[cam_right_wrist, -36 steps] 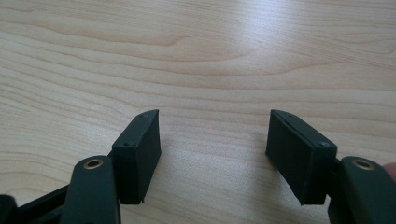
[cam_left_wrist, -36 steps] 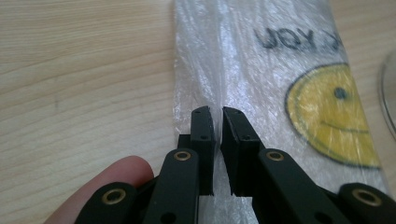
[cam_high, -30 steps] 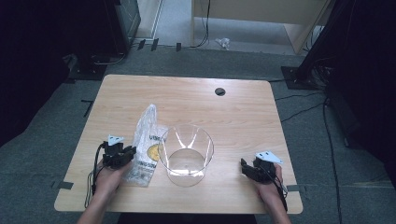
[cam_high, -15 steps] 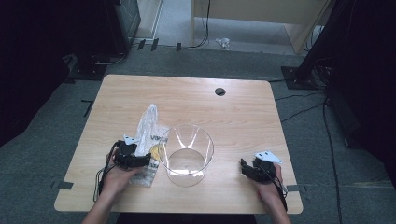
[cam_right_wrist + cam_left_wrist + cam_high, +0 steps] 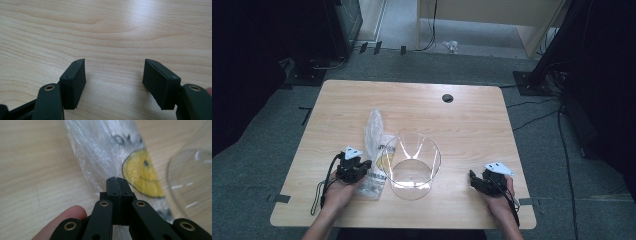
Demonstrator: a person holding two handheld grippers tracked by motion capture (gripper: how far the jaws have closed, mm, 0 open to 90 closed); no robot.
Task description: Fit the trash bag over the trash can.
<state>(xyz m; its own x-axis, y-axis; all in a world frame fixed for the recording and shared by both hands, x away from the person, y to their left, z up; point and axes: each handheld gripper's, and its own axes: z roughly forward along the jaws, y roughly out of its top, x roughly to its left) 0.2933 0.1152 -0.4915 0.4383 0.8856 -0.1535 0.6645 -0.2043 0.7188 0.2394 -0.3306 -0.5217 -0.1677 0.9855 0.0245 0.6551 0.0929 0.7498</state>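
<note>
Clear plastic bag [image 5: 377, 150] lies crumpled on the table [image 5: 472, 125], left of centre, running from the near left toward the middle. Printed on it: a yellow smiley face [image 5: 141, 173] and dark lettering, partly legible at best. Its near end sits just beside, possibly touching, a clear glass bowl [image 5: 413, 165] that stands upright and looks empty.

Left claw [image 5: 116, 179] is at the bag's near end, jaws pressed together with no gap between them. In the left gripper view the tips sit right on the film's edge; likely a fold of plastic is pinched there, a sensible hold for lifting thin film off a flat surface. The person's left hand [image 5: 337, 192] wraps the tool from below, a fingertip [image 5: 63, 220] showing beside the jaws.

Right claw [image 5: 482, 181] rests well apart, at the near right of the table, jaws spread wide over bare wood, holding nothing. Judged idle, perhaps waiting to take the bag's other end or steady the bowl.

Small dark round hole [image 5: 447, 98] toward the table's far edge. Grey carpet and cables around.
</note>
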